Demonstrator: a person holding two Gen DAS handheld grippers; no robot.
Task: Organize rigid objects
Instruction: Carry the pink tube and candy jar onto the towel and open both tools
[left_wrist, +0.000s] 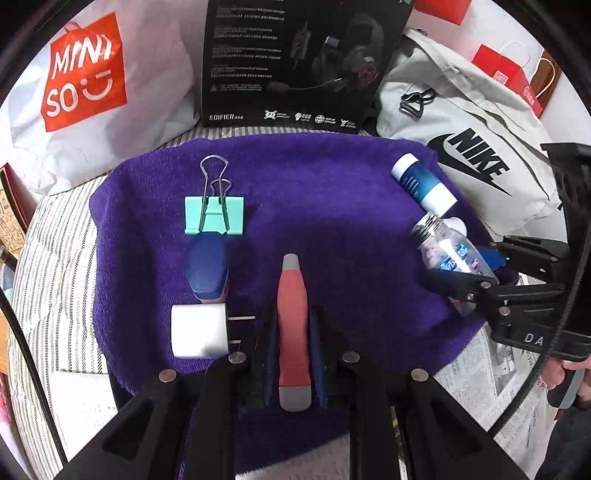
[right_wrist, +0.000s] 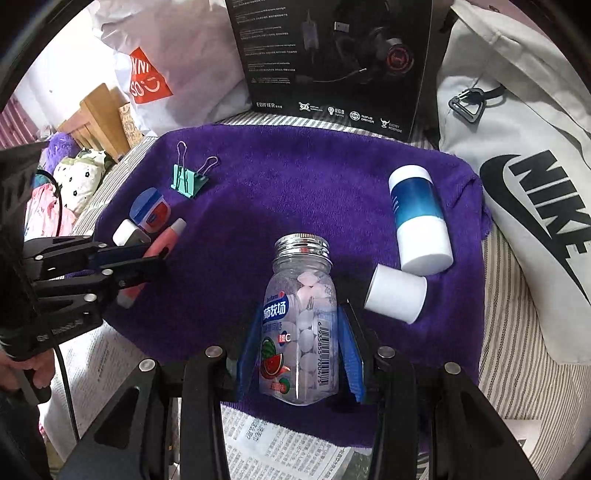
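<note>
Lengthwise, red pen (left_wrist: 293, 332), tip pointing away

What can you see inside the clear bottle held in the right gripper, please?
Through the clear bottle, uncapped, white and pale pink round tablets show, filling it to about the shoulder. The printed label and barcode cover part of the contents, so the exact fill behind them is hidden.

On the purple towel (left_wrist: 332, 206): one mint binder clip (left_wrist: 214, 216), one small blue-lidded jar (left_wrist: 207, 271), one white plug (left_wrist: 199, 336), one red-and-grey pen-shaped tool (left_wrist: 293, 332), one clear bottle of tablets (right_wrist: 301, 325) without a lid, one blue-and-white tube (right_wrist: 419, 218) and one white cap (right_wrist: 397, 293). Past the towel's far edge: one black headset box (left_wrist: 295, 62), one white shopping bag (left_wrist: 85, 92), one grey sports bag (left_wrist: 469, 147). Two tongs: left (left_wrist: 293, 332) and right (right_wrist: 301, 347).
</note>
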